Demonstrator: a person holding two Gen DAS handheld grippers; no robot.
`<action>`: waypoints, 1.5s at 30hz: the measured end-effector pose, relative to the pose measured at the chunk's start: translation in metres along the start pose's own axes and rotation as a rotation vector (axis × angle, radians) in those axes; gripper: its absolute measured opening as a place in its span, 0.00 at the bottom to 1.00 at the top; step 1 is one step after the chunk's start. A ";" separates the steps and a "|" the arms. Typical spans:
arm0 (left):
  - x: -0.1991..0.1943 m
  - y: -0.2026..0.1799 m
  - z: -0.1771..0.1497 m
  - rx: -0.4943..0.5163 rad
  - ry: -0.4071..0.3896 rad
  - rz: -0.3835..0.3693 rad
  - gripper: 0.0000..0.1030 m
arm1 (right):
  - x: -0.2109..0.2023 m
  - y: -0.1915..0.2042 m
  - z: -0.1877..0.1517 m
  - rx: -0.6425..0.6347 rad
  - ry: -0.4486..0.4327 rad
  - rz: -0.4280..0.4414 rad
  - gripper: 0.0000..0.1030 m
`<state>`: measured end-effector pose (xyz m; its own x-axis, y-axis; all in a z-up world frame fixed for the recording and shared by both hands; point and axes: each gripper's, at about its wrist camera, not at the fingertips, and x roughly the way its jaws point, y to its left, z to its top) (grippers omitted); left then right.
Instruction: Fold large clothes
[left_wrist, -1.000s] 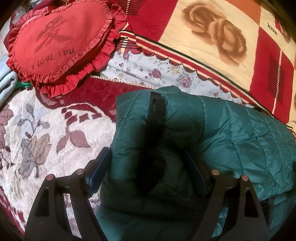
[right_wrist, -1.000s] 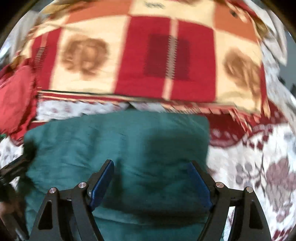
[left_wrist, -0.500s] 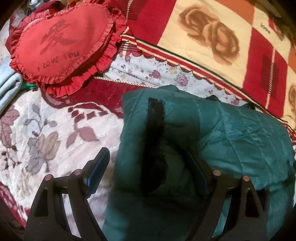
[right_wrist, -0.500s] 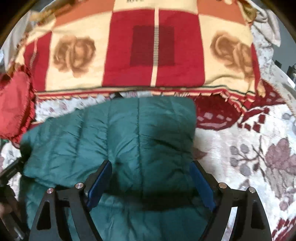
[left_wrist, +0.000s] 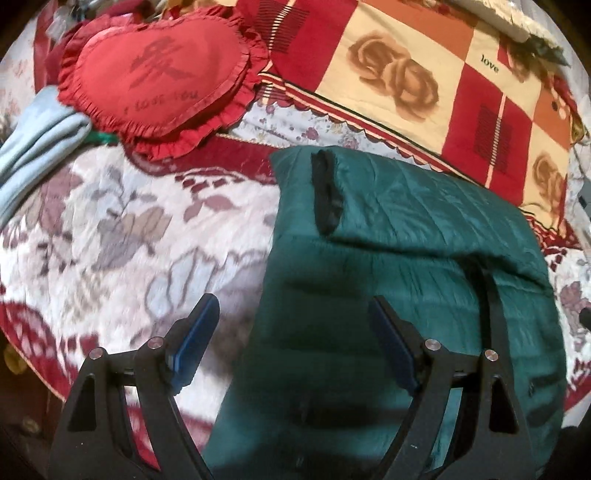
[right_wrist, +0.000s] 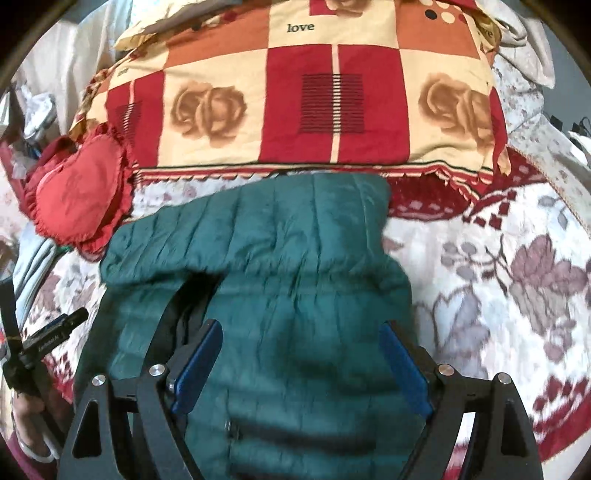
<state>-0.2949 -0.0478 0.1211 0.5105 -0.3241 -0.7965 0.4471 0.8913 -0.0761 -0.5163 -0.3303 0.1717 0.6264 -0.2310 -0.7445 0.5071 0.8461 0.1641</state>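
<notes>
A green quilted jacket (left_wrist: 424, 229) is laid on a floral bedspread (left_wrist: 110, 229), with its far portion folded over toward the camera so that a thick doubled band is formed across the top. A black cuff (left_wrist: 325, 195) is seen at the left end of that folded band, lying on top of the green fabric.

The left gripper (left_wrist: 291, 332) is held above the near left edge of the jacket. Its jaws are spread wide and nothing is clasped between them: the left pad (left_wrist: 195, 336) is over bare bedspread, the right pad (left_wrist: 391, 347) over green fabric, and the jacket's edge runs between the two.

In the right wrist view the jacket (right_wrist: 288, 280) fills the centre, and the right gripper (right_wrist: 301, 365) is positioned over its near half. These jaws are likewise parted, with both blue pads (right_wrist: 404, 369) over the fabric and no fold pinched. Contact with the cloth cannot be determined from either view.

A red heart-shaped cushion (left_wrist: 159, 77) is noted beyond the jacket on the left, well apart from it. A checked rose-print blanket (right_wrist: 332, 92) lies just behind the folded band.
</notes>
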 end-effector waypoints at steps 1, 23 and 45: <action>-0.006 0.004 -0.007 -0.001 0.002 0.003 0.81 | -0.003 0.001 -0.007 -0.005 0.006 0.006 0.83; -0.055 0.021 -0.084 0.017 0.030 0.023 0.81 | -0.027 0.001 -0.102 -0.009 0.112 0.035 0.84; -0.053 0.060 -0.141 -0.041 0.184 -0.087 0.81 | -0.051 -0.029 -0.157 0.015 0.184 0.000 0.92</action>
<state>-0.3983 0.0673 0.0740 0.3271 -0.3401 -0.8817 0.4513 0.8759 -0.1704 -0.6563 -0.2676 0.1033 0.5084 -0.1383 -0.8499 0.5168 0.8385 0.1727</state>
